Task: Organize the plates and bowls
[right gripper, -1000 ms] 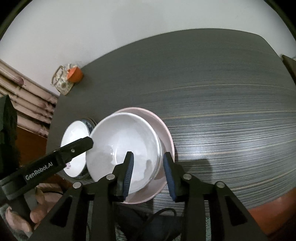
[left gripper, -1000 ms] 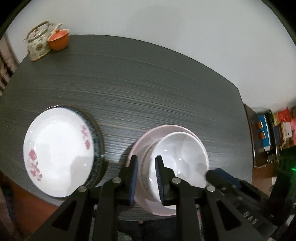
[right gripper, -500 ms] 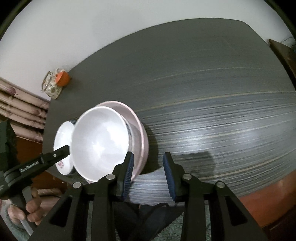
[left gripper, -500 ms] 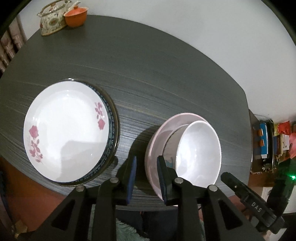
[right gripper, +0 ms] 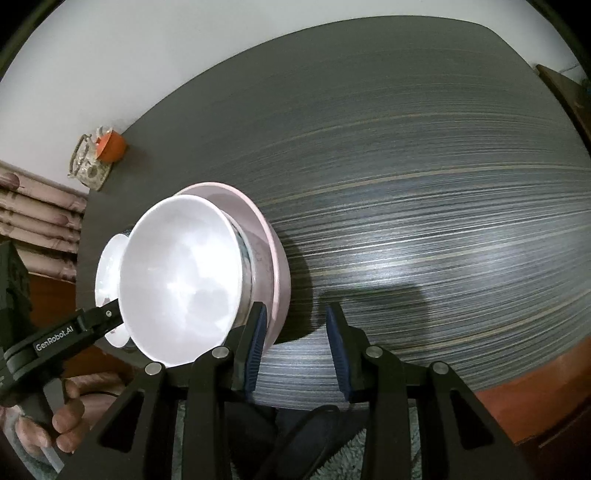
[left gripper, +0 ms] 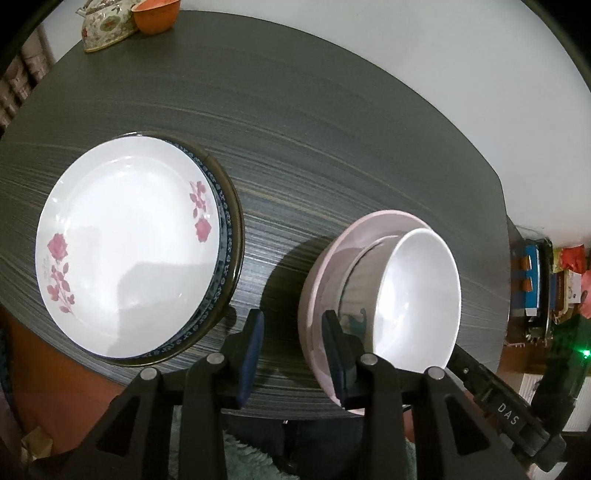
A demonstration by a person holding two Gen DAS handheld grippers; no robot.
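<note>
Nearest to me, my left gripper has its jaws apart with nothing between them, and it hangs over the near edge of the table, just to the flowered-plate side of the pink bowl. My right gripper is likewise spread and grips nothing; it sits just off the pink bowl on the opposite side, over bare tabletop. I take the pink bowl as my landmark: the white bowl is nested inside it, standing proud of its rim, and the pair rests close to the near table edge. Beyond the pink bowl on my left-gripper side lies the flowered plate, sitting on top of a blue-rimmed plate, with what looks like a darker plate under that, though I cannot be sure how many are stacked. Far past the pink bowl, at the back corner of the table, a teapot and an orange cup stand touching. My judgement is that the sorting is essentially done, bowls in one nest and plates in one stack, and both tools are clear of the crockery. If anything remains, it would call for nudging the bowl nest further in from the table edge, closing gently on the pink rim so the white bowl does not rock.
</note>
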